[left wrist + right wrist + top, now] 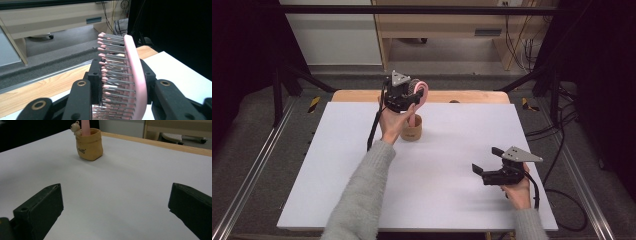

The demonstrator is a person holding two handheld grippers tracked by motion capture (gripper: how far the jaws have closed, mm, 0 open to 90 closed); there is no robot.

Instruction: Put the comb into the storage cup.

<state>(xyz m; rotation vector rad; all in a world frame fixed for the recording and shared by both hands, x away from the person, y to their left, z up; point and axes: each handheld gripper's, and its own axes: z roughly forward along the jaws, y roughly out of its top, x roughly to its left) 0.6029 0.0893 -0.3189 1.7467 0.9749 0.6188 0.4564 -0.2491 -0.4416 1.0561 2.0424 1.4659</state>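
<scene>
Left gripper view, hand-held gripper (120,82) clamping pink hairbrush (135,75)

bare white table (437,190), lone tan cup (413,131) far side

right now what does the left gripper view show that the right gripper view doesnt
The left gripper view alone gives the brush head close up: pink-tipped bristles and a curved pink back clamped between the left gripper and its jaws, with grey floor beyond the table edge. The right gripper view alone gives the tan pouch-shaped holder with a small bear figure on its rim and the pink handle standing in it, seen past the open right gripper. Both share the white tabletop and its wooden edge.
</scene>
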